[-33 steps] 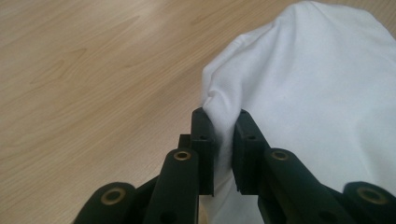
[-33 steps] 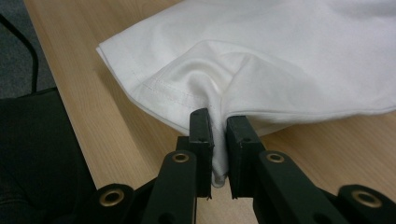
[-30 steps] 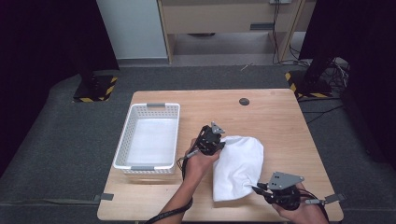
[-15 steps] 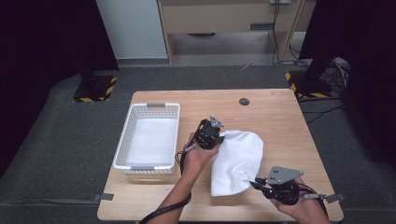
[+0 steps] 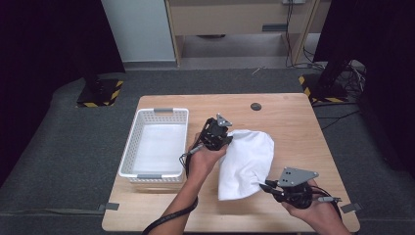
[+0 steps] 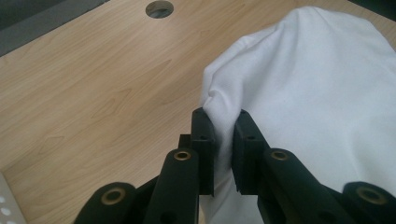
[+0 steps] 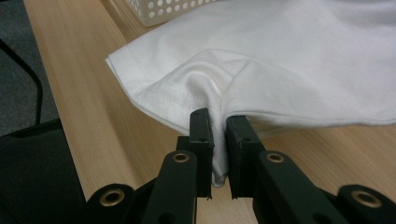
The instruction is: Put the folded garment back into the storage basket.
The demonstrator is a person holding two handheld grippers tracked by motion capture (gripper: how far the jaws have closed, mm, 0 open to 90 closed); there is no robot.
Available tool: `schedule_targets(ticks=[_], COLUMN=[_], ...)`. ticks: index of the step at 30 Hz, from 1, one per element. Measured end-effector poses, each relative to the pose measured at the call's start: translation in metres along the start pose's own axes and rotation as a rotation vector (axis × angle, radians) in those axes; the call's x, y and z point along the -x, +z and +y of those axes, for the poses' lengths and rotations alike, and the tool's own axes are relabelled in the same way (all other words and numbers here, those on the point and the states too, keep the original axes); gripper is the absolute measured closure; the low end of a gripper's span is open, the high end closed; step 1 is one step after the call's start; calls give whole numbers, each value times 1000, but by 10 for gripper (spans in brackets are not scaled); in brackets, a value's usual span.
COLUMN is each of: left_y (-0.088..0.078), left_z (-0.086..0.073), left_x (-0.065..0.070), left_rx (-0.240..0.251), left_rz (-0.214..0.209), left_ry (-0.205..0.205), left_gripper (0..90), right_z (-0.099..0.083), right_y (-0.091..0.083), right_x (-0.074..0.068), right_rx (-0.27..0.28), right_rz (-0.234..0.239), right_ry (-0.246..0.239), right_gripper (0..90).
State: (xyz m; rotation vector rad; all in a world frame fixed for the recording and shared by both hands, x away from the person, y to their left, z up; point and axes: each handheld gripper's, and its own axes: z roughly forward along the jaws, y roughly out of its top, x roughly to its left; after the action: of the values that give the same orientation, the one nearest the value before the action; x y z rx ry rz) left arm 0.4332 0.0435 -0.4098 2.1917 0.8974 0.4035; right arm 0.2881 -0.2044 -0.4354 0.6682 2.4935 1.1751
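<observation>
Pinching the white cloth [image 5: 247,161] at two edges, your left gripper [image 5: 226,142] and right gripper [image 5: 263,185] are both clamped on it mid-table. A white basket [image 5: 131,147] sits just beside your left hand, and a round hole [image 5: 255,106] lies beyond. Your right gripper view reveals the cloth's stitched hem [image 7: 159,100].

White basket [image 5: 155,143] on a wooden desk [image 5: 288,122].
Perforated walls, grey handles at both short ends, near the desk's left edge; round dark hole [image 5: 256,106] toward the far edge; grey floor [image 5: 58,147] around; yellow-black striped bases [image 5: 100,93] beyond.
</observation>
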Motion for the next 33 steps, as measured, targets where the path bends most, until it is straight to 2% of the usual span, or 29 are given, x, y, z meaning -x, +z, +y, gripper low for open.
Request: schedule_targets(ticks=[8, 18, 33], left_y=[-9, -29, -42], left_z=[8, 9, 15], left_x=[-8, -28, -44], left_rx=[5, 13, 15], left_rz=[11, 33, 48], left_ry=[10, 3, 6], left_gripper=[821, 821, 821], right_z=[15, 31, 49], right_y=[-1, 8, 16], right_x=[2, 1, 5], right_rx=[14, 44, 67], right_rz=[4, 8, 24], right_ry=[-21, -22, -37], right_gripper=[821, 821, 822])
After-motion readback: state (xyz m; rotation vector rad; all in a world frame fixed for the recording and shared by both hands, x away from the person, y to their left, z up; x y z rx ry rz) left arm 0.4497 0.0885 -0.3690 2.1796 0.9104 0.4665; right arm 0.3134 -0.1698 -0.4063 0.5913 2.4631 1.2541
